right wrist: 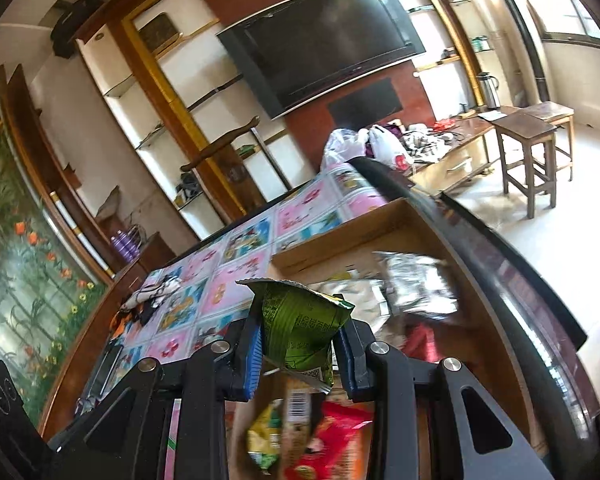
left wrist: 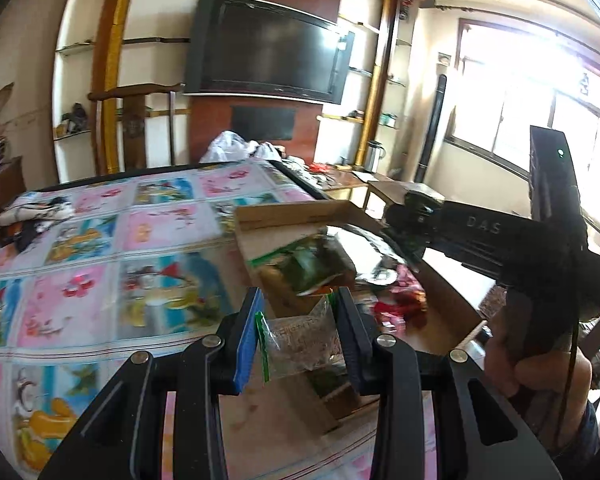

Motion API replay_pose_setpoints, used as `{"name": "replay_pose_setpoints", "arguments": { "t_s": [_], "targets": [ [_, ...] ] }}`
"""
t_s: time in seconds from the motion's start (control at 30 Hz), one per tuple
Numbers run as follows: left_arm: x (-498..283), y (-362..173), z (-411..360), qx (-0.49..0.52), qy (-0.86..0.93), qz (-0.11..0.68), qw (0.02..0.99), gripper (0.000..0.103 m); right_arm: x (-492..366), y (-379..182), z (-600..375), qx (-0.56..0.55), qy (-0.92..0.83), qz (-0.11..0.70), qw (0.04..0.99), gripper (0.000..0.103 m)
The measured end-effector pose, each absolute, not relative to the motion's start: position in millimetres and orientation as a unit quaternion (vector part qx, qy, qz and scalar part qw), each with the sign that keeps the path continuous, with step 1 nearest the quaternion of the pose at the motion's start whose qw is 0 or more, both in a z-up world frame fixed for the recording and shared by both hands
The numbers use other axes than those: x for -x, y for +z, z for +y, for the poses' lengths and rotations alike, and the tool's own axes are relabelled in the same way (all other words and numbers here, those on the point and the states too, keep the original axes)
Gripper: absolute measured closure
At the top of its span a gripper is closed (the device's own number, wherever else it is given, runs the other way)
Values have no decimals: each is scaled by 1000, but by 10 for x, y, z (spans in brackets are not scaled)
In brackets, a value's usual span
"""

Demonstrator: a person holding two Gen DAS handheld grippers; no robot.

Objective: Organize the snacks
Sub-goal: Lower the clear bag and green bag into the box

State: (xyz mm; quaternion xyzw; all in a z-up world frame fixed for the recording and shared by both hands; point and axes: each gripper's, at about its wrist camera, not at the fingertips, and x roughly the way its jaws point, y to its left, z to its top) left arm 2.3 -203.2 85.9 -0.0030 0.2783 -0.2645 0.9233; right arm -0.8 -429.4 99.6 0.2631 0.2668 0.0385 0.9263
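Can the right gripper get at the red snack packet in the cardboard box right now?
Probably not yet. The right gripper is shut on a crumpled green foil snack packet, so its jaws are occupied. The red snack packet lies uncovered below it in the cardboard box; nothing else blocks the way.

The left gripper points forward and somewhat downward, its jaws closed on a clear snack packet. The right gripper is rolled to one side, jaws clamped on a green snack packet. A hand grips its handle.
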Motion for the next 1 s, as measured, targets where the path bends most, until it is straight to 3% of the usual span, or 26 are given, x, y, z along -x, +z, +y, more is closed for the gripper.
{"name": "replay_pose_setpoints", "arguments": {
  "t_s": [0.37,1.0],
  "targets": [
    [-48,621,-2630,-42,-306,302,902,68,-54,782,-4451,-265,8,328,907,70],
    [-111,395,-2605,-43,-299,317,899,65,-212,558,-4237,-213,-1,389,896,70]
  ]
}}
